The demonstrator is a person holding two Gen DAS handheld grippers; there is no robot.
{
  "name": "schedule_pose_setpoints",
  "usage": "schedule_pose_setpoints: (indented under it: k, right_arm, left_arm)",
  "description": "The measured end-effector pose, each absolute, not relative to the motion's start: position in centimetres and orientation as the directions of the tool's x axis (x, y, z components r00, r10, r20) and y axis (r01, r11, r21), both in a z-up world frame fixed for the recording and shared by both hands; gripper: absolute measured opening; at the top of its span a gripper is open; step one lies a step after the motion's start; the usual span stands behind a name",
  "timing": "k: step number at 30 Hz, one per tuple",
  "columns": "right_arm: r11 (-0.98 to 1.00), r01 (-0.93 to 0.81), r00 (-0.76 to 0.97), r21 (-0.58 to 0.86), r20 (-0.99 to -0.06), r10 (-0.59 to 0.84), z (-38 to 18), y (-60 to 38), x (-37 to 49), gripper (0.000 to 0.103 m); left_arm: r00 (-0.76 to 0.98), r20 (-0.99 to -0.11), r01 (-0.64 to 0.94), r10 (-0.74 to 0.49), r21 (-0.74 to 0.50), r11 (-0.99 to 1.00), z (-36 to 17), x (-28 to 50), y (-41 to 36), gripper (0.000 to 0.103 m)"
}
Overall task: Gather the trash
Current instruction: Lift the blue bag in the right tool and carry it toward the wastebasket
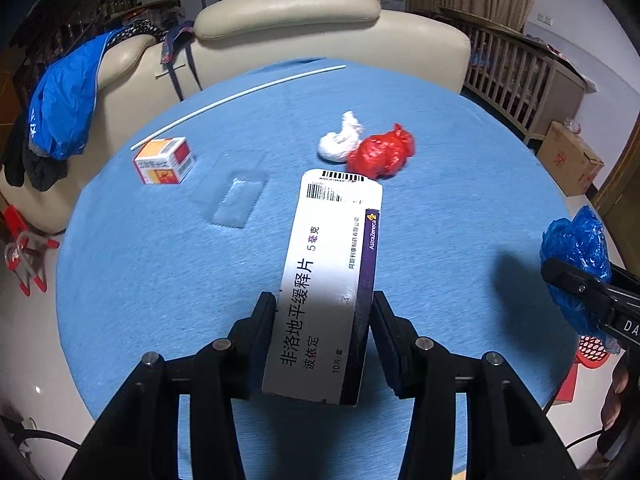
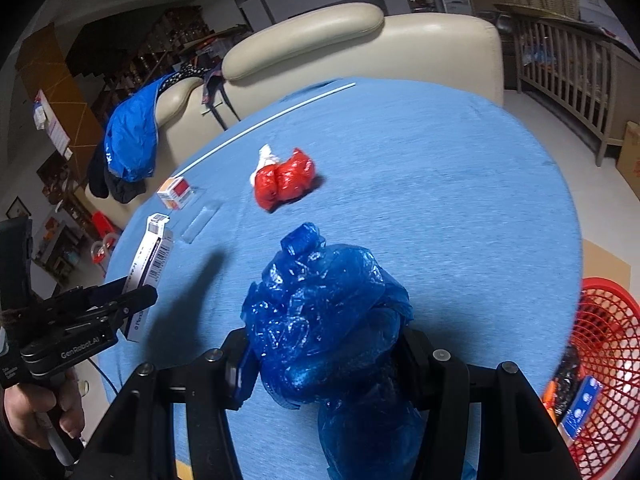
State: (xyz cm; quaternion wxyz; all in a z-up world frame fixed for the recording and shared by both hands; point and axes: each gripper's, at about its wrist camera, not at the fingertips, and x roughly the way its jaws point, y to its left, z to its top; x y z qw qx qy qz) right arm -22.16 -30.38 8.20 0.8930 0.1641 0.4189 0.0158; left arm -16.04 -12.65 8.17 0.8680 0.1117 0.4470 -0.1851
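My left gripper is shut on a long white and purple medicine box, held above the blue round table. The box also shows in the right wrist view. My right gripper is shut on a crumpled blue plastic bag, which also shows in the left wrist view. On the table lie a red plastic bag, a white tissue wad, a small orange and white box, a clear plastic blister and a white straw.
A red mesh basket with some trash in it stands off the table's right edge. A cream sofa with a blue jacket is behind the table. A wooden crib and a cardboard box stand at the right.
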Motion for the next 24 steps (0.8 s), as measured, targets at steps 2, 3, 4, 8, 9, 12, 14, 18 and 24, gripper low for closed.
schedule_pose_setpoints:
  k: [2,3,4,8,9,12,14,18,24]
  right_arm:
    - [0.947,0.118,0.652,0.299,-0.743,0.154,8.4,-30.8,-22.5,0.060]
    - [0.948,0.122,0.653,0.295,-0.743,0.148,8.4,-30.9,-22.7,0.060]
    - [0.947,0.127,0.654,0.294,-0.743,0.143,8.5,-31.2,-22.9,0.060]
    - [0.943,0.150,0.656,0.298,-0.743,0.131,8.4,-32.1,-23.5,0.060]
    - [0.942,0.156,0.657,0.299,-0.743,0.127,8.4,-32.3,-23.7,0.060]
    - [0.938,0.168,0.660,0.303,-0.741,0.122,8.4,-32.8,-24.2,0.060]
    - [0.936,0.175,0.663,0.304,-0.739,0.116,8.4,-33.1,-24.5,0.060]
    - [0.933,0.193,0.672,0.304,-0.734,0.101,8.7,-33.7,-25.1,0.060]
    - [0.924,0.224,0.683,0.310,-0.726,0.078,9.0,-35.0,-26.2,0.060]
  left_arm:
    - [0.531,-0.817,0.430,-0.227,0.029,0.902,8.3,-16.2,-13.3,0.049]
    - [0.531,-0.815,0.436,-0.230,0.030,0.899,8.4,-16.2,-13.6,0.049]
    - [0.532,-0.814,0.442,-0.233,0.033,0.896,8.5,-16.3,-14.0,0.049]
    - [0.528,-0.814,0.464,-0.245,0.035,0.885,8.6,-16.7,-15.4,0.049]
    - [0.525,-0.814,0.470,-0.248,0.034,0.882,8.6,-16.8,-15.8,0.049]
    - [0.521,-0.815,0.481,-0.253,0.036,0.876,8.6,-17.1,-16.5,0.049]
    - [0.517,-0.817,0.489,-0.256,0.037,0.871,8.5,-17.2,-17.0,0.049]
    - [0.513,-0.817,0.502,-0.263,0.036,0.864,8.5,-17.5,-17.9,0.049]
    - [0.512,-0.814,0.525,-0.274,0.043,0.850,8.8,-17.8,-19.4,0.049]
